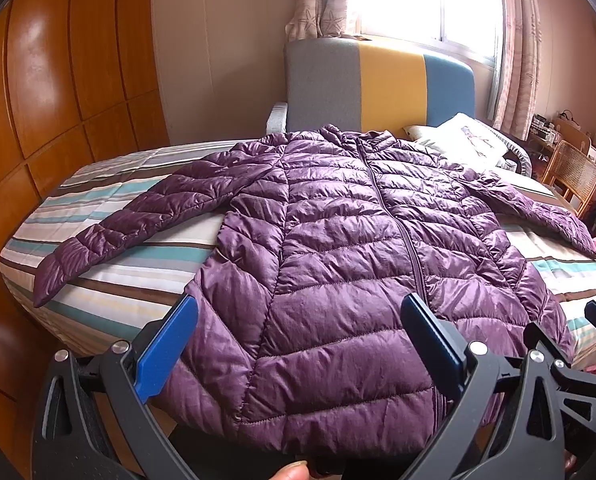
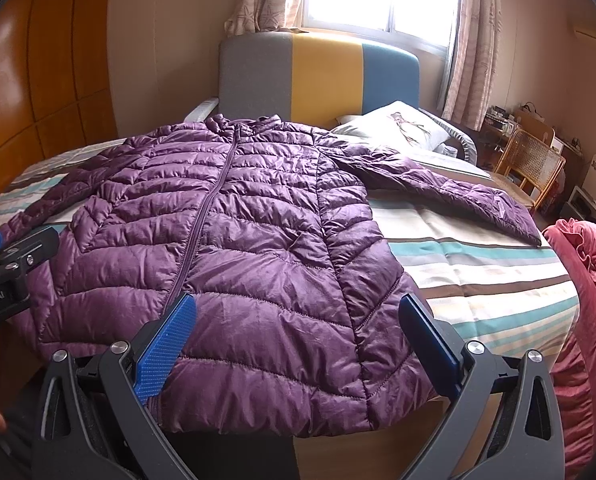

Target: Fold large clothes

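A purple quilted puffer jacket (image 1: 338, 240) lies front-up and zipped on a bed, its shiny fabric stitched into puffy horizontal and slanted channels, with a matching zipper running down the middle. Both sleeves are spread outward over the striped bedsheet (image 1: 110, 248), a flat cotton-looking cover banded in teal, brown, cream and grey; the hem hangs a little over the near edge of the mattress. The left gripper (image 1: 298, 344) hovers above the hem's left half with its tongs wide apart, holding nothing; its fingers are black plastic with flat blue pads, one finely ribbed. The right gripper (image 2: 298, 344) is likewise spread wide and empty, above the hem's right portion, just beside the zipper's lower end. At the head of the bed stands an upholstered headboard (image 2: 318, 76) in grey, yellow and blue panels with rounded corners, and a white printed pillow (image 2: 398, 124) rests near it. A ruffled pink quilt (image 2: 590, 300) lies bunched along the bed's right side. Glossy wooden wardrobe panels (image 1: 58, 92) curve along the left, and a cane-backed chair (image 2: 530, 164) stands near the window curtains (image 2: 470, 52).
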